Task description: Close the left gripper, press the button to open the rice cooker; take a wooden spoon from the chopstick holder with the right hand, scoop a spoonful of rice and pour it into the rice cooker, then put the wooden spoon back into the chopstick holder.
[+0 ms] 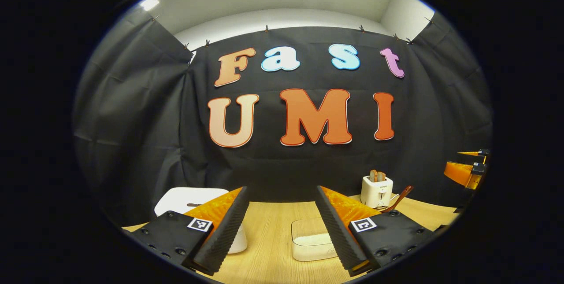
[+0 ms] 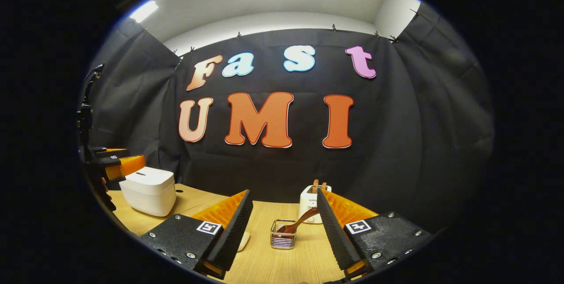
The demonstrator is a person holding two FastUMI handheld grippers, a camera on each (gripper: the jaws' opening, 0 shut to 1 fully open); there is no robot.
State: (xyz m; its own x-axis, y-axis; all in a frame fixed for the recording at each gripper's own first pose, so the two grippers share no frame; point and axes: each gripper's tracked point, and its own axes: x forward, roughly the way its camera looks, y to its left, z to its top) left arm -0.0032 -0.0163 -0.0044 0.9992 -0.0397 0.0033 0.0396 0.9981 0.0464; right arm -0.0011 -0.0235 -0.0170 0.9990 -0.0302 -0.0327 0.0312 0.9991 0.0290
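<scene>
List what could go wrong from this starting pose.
1. The left gripper has its jaws wide open above the wooden table; pressing the white rice cooker like this could miss the button or straddle it.
2. The brown wooden spoon leans in the small wire chopstick holder; a sideways pull by the right gripper may tip that light holder.
3. The white toaster stands close behind and could be bumped.

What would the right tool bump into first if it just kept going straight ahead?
Probably the holder with the spoon in it: it stands on the table right between the open right tool's fingers. The toaster is behind it. Depth is hard to judge.
</scene>
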